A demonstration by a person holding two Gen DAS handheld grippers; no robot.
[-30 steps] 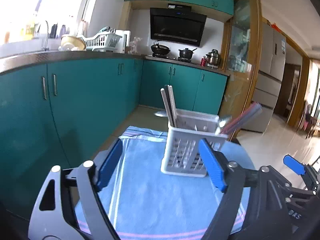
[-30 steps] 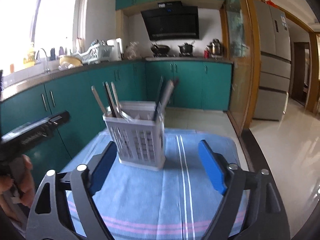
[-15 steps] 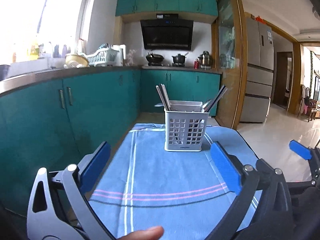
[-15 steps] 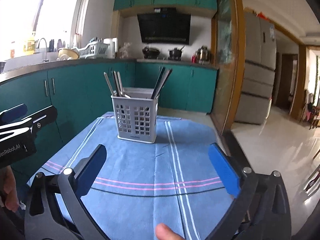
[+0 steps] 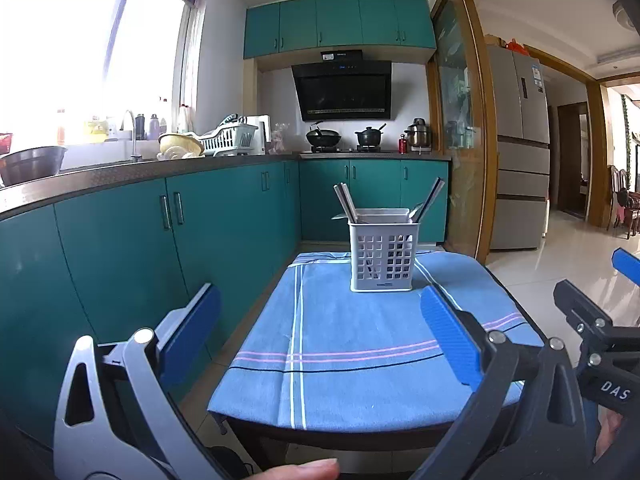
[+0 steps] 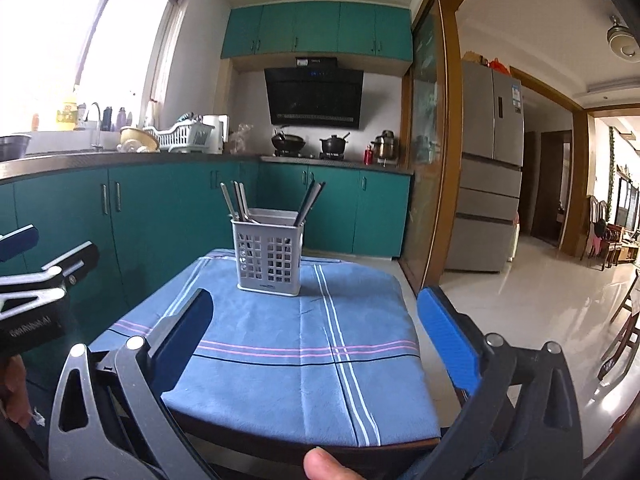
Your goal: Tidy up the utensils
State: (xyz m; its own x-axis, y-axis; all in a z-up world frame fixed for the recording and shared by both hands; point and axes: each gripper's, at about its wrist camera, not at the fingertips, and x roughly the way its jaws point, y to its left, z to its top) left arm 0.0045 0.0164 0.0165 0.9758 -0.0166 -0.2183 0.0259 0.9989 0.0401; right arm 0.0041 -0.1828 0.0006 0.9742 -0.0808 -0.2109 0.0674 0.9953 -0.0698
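My left tongs (image 5: 318, 330) and right tongs (image 6: 314, 330) hang released, empty. The utensil caddy (image 5: 381, 257) stands at twelve o'clock, far on the desk (image 5: 352, 364). Its leaning utensils (image 6: 236, 202) could topple it if bumped.
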